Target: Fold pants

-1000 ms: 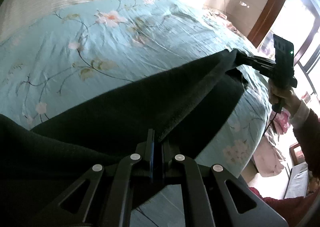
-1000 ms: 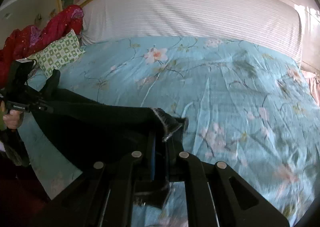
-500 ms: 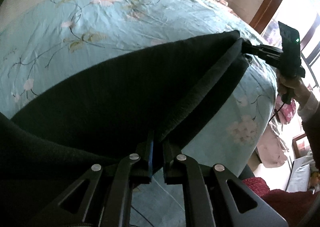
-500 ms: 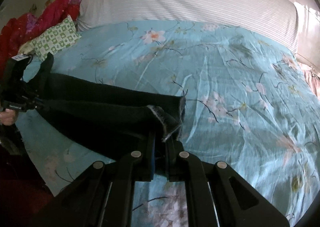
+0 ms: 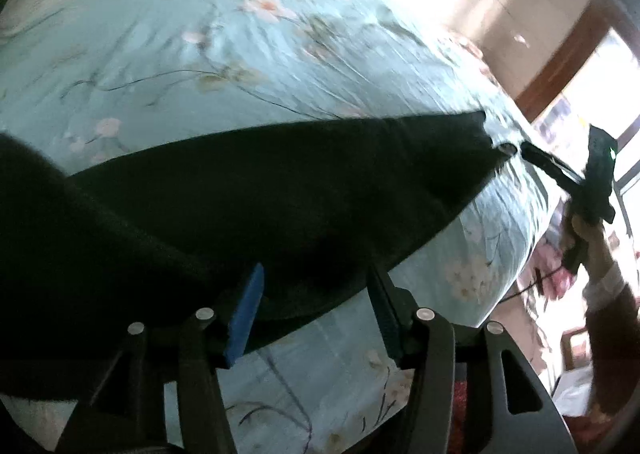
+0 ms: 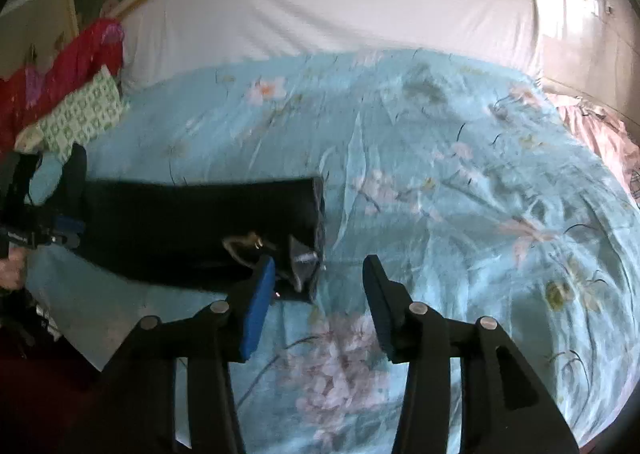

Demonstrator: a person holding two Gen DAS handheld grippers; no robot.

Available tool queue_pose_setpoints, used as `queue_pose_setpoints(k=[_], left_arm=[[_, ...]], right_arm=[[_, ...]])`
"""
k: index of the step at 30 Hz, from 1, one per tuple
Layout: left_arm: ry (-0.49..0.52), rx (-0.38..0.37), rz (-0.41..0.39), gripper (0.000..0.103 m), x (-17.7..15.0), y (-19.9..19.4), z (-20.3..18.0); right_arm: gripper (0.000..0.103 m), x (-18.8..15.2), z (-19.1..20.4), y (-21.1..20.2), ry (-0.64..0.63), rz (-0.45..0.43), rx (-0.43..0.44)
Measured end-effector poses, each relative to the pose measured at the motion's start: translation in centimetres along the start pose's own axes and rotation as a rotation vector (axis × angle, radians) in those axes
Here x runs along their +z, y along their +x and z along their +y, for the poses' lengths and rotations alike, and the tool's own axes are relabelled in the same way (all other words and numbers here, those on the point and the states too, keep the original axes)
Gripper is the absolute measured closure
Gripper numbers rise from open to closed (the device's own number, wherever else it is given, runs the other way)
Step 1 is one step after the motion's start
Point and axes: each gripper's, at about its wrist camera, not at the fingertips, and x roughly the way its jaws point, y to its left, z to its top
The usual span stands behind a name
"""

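Note:
The black pants (image 5: 280, 190) lie flat in a long folded strip on the light blue floral bedspread (image 5: 224, 54). My left gripper (image 5: 316, 282) is open, its blue-padded fingers astride one end of the strip. My right gripper (image 6: 318, 274) is open just beside the other end of the pants (image 6: 192, 230), where the waistband with a metal button (image 6: 256, 242) shows. The right gripper also shows at the far end in the left wrist view (image 5: 516, 150). The left gripper shows at the left edge of the right wrist view (image 6: 52, 230).
A white striped sheet (image 6: 320, 10) covers the head of the bed. A green patterned pillow (image 6: 76, 122) and red cloth (image 6: 52, 70) lie at the left. Pink bedding (image 6: 600, 130) hangs at the right edge. The bed edge drops off near a wooden door frame (image 5: 560, 54).
Both grippers were shut on the pants, holding them stretched above the bed. They lowered the pants onto the bedspread and opened, so the pants now lie released.

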Motion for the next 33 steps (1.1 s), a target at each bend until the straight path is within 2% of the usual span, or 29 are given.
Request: queue_pose_setpoints(k=[4, 8, 12, 16, 20, 23, 25, 29, 32, 33], left_arm=[[-0.071, 0.027, -0.026, 0.049, 0.1, -1.7, 2.0], [-0.169, 0.115, -0.008, 0.036, 0.7, -3.1, 5.2], [-0.294, 0.175, 0.06, 0.036, 1.9, -4.0, 9.3], [-0.386, 0.253, 0.058, 0.036, 3.5, -5.8, 12.7], [-0.456, 0.275, 0.099, 0.036, 6.4, -6.6, 15.7], [-0.51, 0.327, 0.19, 0.036, 9.2, -5.7, 17.8], [-0.494, 0.352, 0.243, 0.036, 10.5, -4.8, 18.4], [-0.456, 0.453, 0.385, 0.035, 12.9, -1.9, 19.6], [-0.428, 0.5, 0.45, 0.035, 13.1, -0.3, 20.0], [-0.412, 0.517, 0.472, 0.038, 13.2, 0.3, 20.1]], right_arm=[[0.053, 0.9, 1.9, -0.4, 0.008, -0.049, 0.049], [0.05, 1.8, 4.9, 1.2, 0.018, -0.047, 0.154], [0.05, 2.3, 9.6, 3.8, 0.003, -0.009, 0.303], [0.049, 3.0, 15.4, 6.2, -0.058, 0.042, 0.41], [0.046, 3.5, 20.4, 8.3, -0.089, 0.076, 0.521], [0.042, 4.0, 24.8, 10.2, -0.138, 0.105, 0.576], [0.041, 4.3, 27.3, 11.5, -0.173, 0.138, 0.595], [0.041, 4.4, 30.8, 13.7, -0.232, 0.193, 0.641], [0.041, 4.0, 32.4, 15.7, -0.263, 0.249, 0.642], [0.041, 3.8, 32.7, 16.6, -0.26, 0.28, 0.643]])
